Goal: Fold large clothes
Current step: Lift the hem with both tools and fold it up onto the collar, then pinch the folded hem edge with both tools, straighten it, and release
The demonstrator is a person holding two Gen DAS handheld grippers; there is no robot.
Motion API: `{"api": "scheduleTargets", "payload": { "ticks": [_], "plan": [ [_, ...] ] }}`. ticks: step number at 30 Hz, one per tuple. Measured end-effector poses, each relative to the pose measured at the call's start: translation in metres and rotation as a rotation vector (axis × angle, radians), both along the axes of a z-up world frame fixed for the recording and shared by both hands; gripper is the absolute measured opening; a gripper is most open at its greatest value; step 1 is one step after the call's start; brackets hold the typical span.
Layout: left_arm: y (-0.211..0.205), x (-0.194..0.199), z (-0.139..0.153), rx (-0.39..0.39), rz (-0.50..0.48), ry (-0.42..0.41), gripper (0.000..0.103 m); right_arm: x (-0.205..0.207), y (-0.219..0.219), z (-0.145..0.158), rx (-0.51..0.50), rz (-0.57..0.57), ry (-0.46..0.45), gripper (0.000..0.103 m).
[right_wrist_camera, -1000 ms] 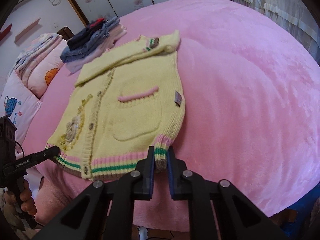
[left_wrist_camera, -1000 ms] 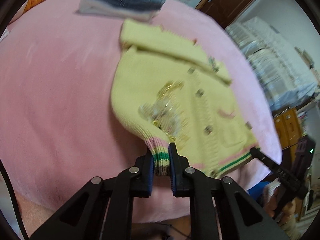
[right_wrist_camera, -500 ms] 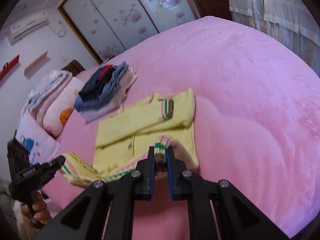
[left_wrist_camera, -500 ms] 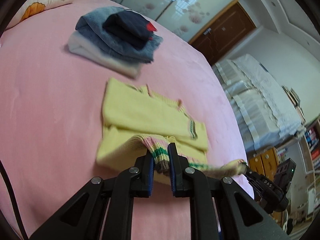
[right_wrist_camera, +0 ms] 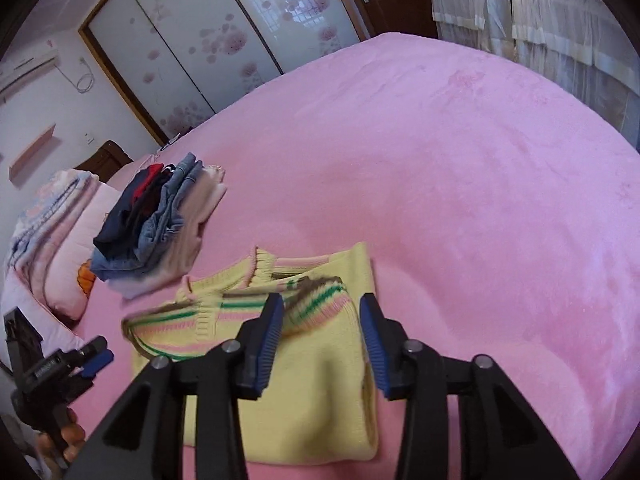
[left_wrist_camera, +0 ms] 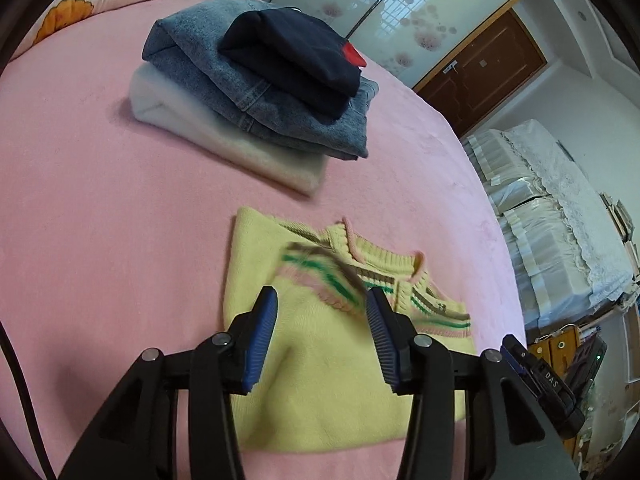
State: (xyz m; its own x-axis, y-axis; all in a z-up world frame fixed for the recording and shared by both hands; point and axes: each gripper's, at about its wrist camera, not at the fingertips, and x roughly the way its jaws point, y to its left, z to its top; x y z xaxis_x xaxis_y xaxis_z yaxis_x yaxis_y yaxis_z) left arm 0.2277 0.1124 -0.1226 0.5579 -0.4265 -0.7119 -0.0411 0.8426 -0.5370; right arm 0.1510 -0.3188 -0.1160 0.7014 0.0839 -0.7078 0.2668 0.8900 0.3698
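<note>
2 tools (left_wrist_camera: pixel 322 316) (right_wrist_camera: pixel 321 320) spread apart, folded yellow cardigan (left_wrist_camera: pixel 340 380) on pink bed (left_wrist_camera: pixel 100 220)

Both the left gripper (left_wrist_camera: pixel 321 304) and right gripper (right_wrist_camera: pixel 321 312) were black, with ribbed blue pads (left_wrist_camera: pixel 262 336) and silver screws (left_wrist_camera: pixel 220 339).

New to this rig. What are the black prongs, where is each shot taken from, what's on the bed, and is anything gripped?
No robot here: a person holds a two-finger gripper in each hand, each with a fisheye camera looking along its fingers. One picture is from the left gripper, the other from the right gripper. On the pink bed lies a yellow sweater, folded with its striped hem up by the collar. Behind it sits a stack of folded clothes, with pillows beyond. Both grippers are open and hold nothing.
</note>
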Motion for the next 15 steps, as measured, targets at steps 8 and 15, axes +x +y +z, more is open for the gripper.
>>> {"api": "scheduleTargets", "payload": {
  "ticks": [8, 15],
  "plan": [
    [-0.007, 0.016, -0.019, 0.086, -0.057, 0.001, 0.045, 0.014, 0.006, -0.02, -0.107, 0.079, 0.035, 0.041],
    [-0.026, 0.03, -0.03, 0.232, -0.156, -0.029, 0.045, 0.04, 0.012, -0.038, -0.15, 0.136, 0.072, 0.041]
  ]
}}
